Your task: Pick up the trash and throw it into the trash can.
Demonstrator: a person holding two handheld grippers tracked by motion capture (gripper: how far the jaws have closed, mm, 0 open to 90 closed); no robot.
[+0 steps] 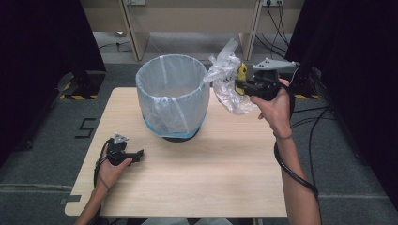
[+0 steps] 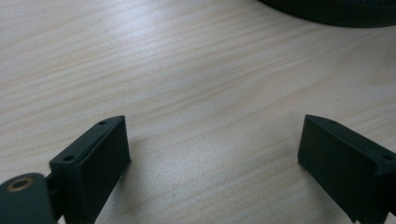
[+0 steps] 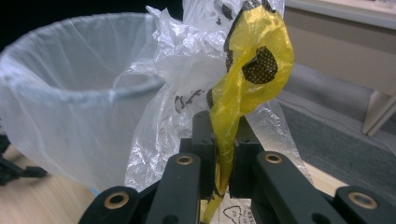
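Currently pinching crumpled plastic wrapper in right gripper beside bin (light, limp, slippery; best gripped at bunched middle). Left gripper wide, on desk.

A pale wood-grain worktop with rounded corners is occupying the middle and lower part of the frame, standing on a grey carpeted floor. Black curtains are hanging down the upper left and right edges. Along the top, a light wooden desk is showing its legs, with black cables trailing down at the upper right. Yellow-and-black hazard tape is lying at the left, and a black floor marking is sitting just below it. Even, soft light is falling across everything.
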